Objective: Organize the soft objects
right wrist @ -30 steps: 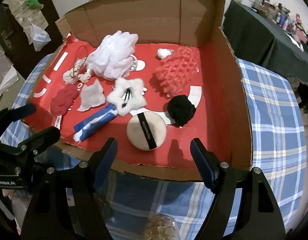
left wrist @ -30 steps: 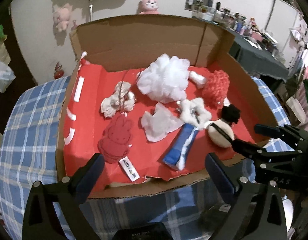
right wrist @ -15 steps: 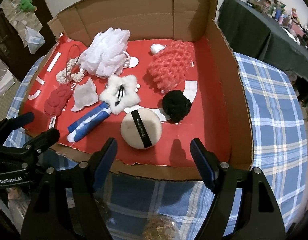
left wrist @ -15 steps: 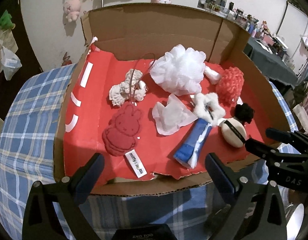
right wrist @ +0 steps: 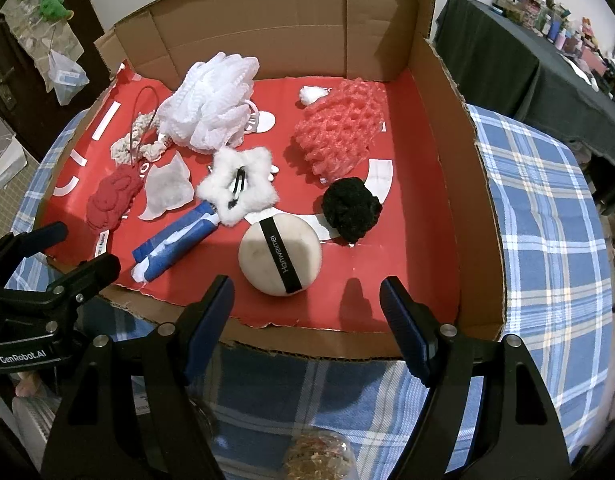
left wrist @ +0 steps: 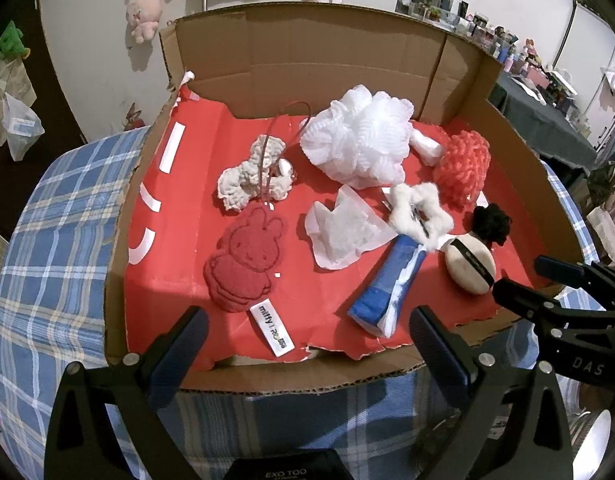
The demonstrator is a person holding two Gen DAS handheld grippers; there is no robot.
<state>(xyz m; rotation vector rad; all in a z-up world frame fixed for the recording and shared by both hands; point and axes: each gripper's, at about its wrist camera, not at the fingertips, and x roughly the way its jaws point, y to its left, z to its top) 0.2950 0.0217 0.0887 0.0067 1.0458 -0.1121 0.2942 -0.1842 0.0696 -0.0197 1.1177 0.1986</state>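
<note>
The soft objects, among them the white mesh pouf [left wrist: 357,142] and the round powder puff [right wrist: 280,258], lie spread inside the cardboard box [right wrist: 459,184], while the left gripper [left wrist: 303,338] and right gripper [right wrist: 307,304] hover at its near edge with fingers wide apart and empty, probably to keep every piece in view.

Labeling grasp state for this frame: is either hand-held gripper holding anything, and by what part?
Nothing held. The left hand-held gripper and right hand-held gripper are both open and empty, at the near edge of the cardboard box.
</note>
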